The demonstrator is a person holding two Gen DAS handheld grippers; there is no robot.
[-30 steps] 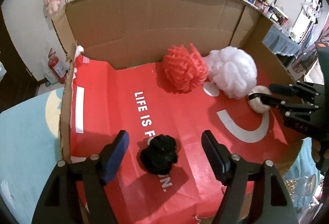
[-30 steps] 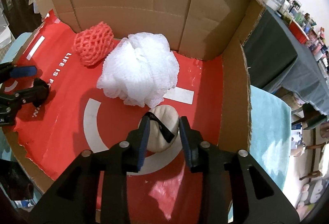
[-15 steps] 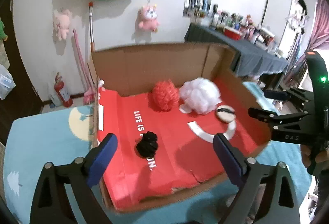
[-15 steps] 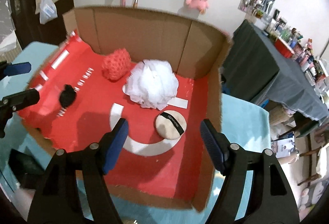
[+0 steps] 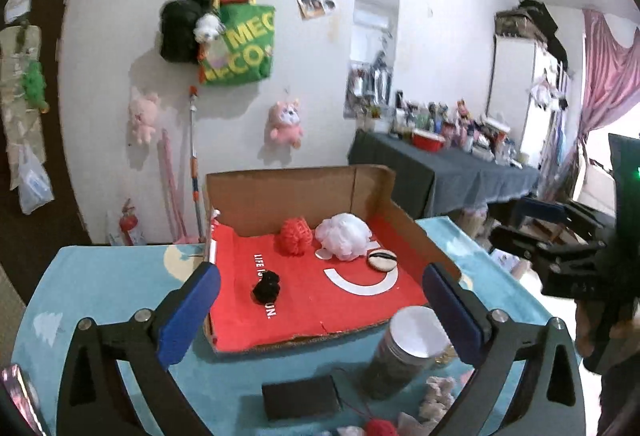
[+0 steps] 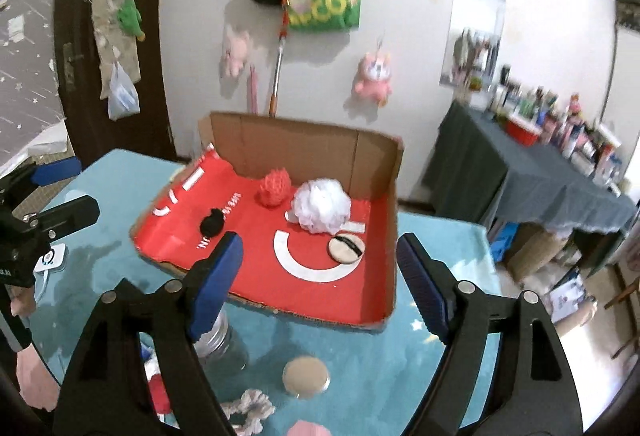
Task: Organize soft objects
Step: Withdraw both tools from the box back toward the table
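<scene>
While both jaws widen, left gripper (image 5: 320, 308) and right gripper (image 6: 320, 276) empty, cardboard box (image 5: 280, 195) holding white pouf (image 5: 344, 236), black scrunchie (image 5: 266, 286).

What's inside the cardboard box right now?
Inside the cardboard box: a red mesh puff, white bath pouf, black scrunchie and round powder puff. The pouf hides whatever lies beneath it.

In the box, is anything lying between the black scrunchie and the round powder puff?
No. In the right wrist view, only bare red lining with a white printed arc separates the black scrunchie from the powder puff in the cardboard box.
</scene>
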